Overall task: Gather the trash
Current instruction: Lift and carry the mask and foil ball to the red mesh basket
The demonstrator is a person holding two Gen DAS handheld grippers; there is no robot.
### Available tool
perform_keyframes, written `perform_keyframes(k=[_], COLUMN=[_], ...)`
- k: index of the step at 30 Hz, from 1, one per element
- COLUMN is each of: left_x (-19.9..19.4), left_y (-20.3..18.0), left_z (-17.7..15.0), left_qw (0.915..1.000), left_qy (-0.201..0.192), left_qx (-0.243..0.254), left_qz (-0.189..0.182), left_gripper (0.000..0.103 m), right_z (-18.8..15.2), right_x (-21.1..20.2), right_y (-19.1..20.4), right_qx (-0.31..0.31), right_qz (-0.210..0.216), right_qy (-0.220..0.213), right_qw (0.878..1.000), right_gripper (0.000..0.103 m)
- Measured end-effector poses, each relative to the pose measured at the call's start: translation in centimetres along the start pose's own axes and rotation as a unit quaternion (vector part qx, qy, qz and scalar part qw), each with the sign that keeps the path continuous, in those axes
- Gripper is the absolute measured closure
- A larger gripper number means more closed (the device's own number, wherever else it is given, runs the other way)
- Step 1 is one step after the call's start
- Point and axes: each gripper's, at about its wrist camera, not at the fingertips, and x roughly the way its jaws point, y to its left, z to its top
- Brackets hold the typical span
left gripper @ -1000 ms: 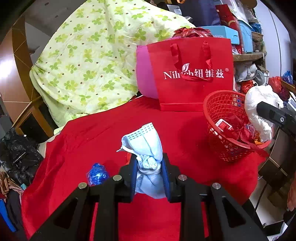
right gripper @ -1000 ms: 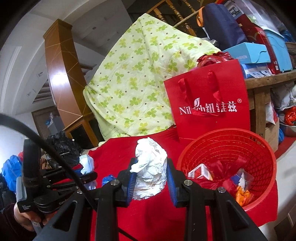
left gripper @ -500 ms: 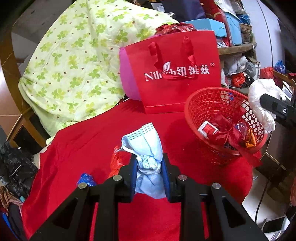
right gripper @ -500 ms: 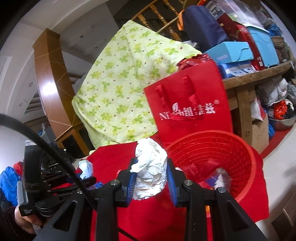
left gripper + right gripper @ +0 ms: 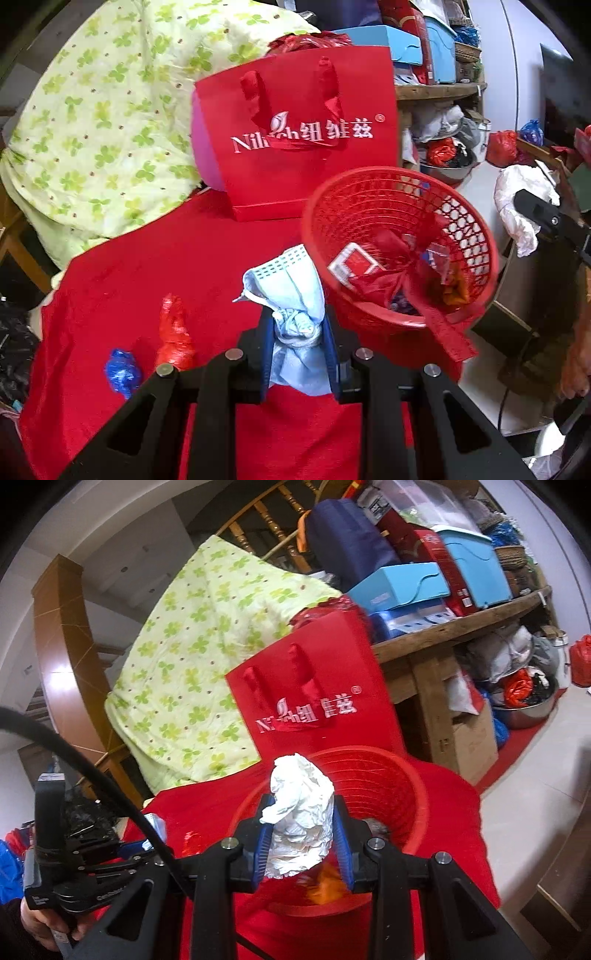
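My left gripper (image 5: pixel 298 332) is shut on a crumpled light blue face mask (image 5: pixel 291 291), held above the red tablecloth (image 5: pixel 155 266) just left of the red mesh basket (image 5: pixel 399 192). The basket holds several wrappers. My right gripper (image 5: pixel 301 834) is shut on a crumpled white tissue (image 5: pixel 301 812), held over the near rim of the basket (image 5: pixel 399 775). In the left wrist view the right gripper (image 5: pixel 539 218) with its tissue shows at the right edge. A red wrapper (image 5: pixel 173 332) and a blue wrapper (image 5: pixel 120 371) lie on the cloth at the left.
A red paper gift bag (image 5: pixel 295 133) stands behind the basket, with a pink cushion (image 5: pixel 203 147) and a green clover-print quilt (image 5: pixel 92 122) to its left. Cluttered wooden shelves (image 5: pixel 461 627) with boxes stand at the right. The table edge drops off right of the basket.
Both grippers have moved towards the basket. The basket has grown larger in both views; the tissue is now over its rim and the mask is next to it. Both grips are unchanged.
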Motion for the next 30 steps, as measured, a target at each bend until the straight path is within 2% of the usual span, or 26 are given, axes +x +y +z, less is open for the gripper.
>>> perform_keyframes(k=[12,20,25,30], left_x=[-0.2,-0.5,0.0,1.1], left_y=[-2.3,-3.7,-4.0,-4.0], left_z=[1.8,3.5,5.0,6.0], left_qw=[0.9979,0.9947,0.989,0.9782], left_qy=[-0.004,-0.025,-0.041,-0.049], left_qx=[0.008,0.025,0.014,-0.018], left_qz=[-0.064,-0.097,-0.141,-0.201], left_gripper=[0.077,0.077,0.077,0.076], right_z=[0.4,0.6,1.7,3.5], right_x=[-0.8,-0.8,0.0,3.9], right_y=[-1.9,-2.1,-1.8,-2.6], right_qx=[0.016,0.016,0.01,0.026], right_qz=[-0.017,-0.019,-0.02,-0.013], right_qy=[-0.008,-0.009,-0.007,0.028], right_qw=[1.0,1.0,1.0,0.999], right_gripper=[0.069,0.069,0.068,0.068])
